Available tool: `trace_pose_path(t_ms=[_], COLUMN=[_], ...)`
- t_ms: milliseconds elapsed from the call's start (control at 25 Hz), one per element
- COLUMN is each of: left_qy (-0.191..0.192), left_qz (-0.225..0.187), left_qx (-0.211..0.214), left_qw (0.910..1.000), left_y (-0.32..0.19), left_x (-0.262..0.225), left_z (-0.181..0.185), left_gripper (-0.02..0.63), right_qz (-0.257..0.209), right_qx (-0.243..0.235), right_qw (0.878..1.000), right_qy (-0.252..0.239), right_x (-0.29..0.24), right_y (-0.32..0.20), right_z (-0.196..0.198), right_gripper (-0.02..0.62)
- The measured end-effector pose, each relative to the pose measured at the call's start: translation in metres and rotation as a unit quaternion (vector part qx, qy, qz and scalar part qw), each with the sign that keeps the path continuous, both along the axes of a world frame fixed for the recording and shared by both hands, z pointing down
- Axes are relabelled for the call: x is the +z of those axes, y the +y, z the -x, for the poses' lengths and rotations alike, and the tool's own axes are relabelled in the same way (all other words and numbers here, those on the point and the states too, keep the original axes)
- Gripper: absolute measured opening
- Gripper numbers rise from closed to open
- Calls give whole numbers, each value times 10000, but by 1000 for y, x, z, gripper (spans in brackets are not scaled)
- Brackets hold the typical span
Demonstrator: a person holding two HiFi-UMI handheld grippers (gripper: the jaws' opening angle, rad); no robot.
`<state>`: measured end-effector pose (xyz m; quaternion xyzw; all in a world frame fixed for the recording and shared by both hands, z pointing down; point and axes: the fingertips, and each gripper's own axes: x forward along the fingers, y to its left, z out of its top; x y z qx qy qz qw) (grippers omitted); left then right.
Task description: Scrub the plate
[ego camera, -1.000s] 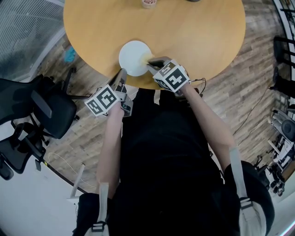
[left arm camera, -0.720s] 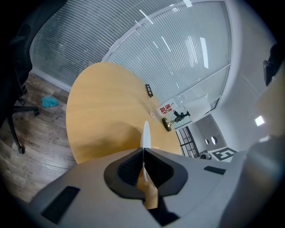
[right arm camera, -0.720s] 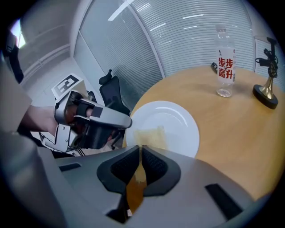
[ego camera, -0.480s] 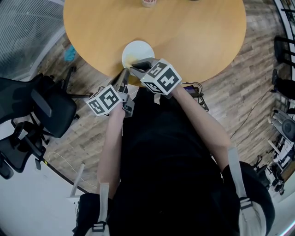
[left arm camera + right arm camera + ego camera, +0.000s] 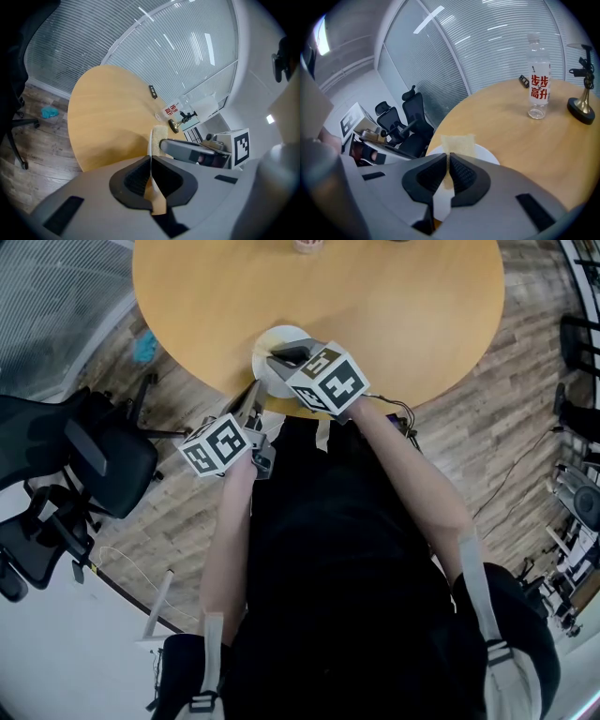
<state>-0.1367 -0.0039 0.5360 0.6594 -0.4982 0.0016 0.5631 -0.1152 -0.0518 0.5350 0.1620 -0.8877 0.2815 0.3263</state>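
Head view looked steeply down on a round light-wood table (image 5: 394, 306), with a white round plate (image 5: 265, 367) at the table edge nearest the person. The left gripper (image 5: 253, 395) reached in from the lower left and met the plate's near rim. The right gripper (image 5: 281, 357) hung over the plate's middle and hid much of it.

Left gripper view showed its fingers (image 5: 136, 176) drawn together on the thin white rim of the plate, seen edge-on and running straight up between them. Just past the rim lay the right gripper's grey body.

Right gripper view showed its fingers (image 5: 464, 173) clamped on a pale yellow scrubbing pad (image 5: 458, 143), whose free end lay flat on the face of the plate. Farther across the table stood a clear plastic bottle with a red-printed label (image 5: 538, 89), upright. A small dark object (image 5: 524, 81) lay just beside it, and a brass-coloured stand (image 5: 582, 101) stood near the right edge. Black office chairs (image 5: 411, 119) stood on the floor beyond the table.
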Motion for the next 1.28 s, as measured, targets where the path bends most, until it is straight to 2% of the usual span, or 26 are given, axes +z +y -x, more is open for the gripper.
trace_pose_path(t_ms=[360, 560, 760, 1040, 1280], left_qy=[-55, -64, -131, -84, -83], left_qz=[11, 32, 6, 18, 25], left_qx=[-25, 3, 13, 22, -33], left_qw=[10000, 10000, 9999, 10000, 10000], left_y=[2, 3, 2, 3, 1], left_x=[2, 4, 2, 3, 4], left_z=[5, 4, 4, -2, 1], left_gripper=[23, 23, 23, 23, 23], right_qz=[13, 77, 34, 73, 93], right_qx=[488, 633, 474, -173, -365], right_qw=[9968, 9953, 9972, 9998, 9993], right_qy=[633, 735, 581, 120, 71], right_x=[29, 34, 25, -3, -6], right_y=[-35, -37, -29, 19, 39], right_z=[-48, -66, -47, 3, 7], right_gripper=[29, 28, 28, 29, 29])
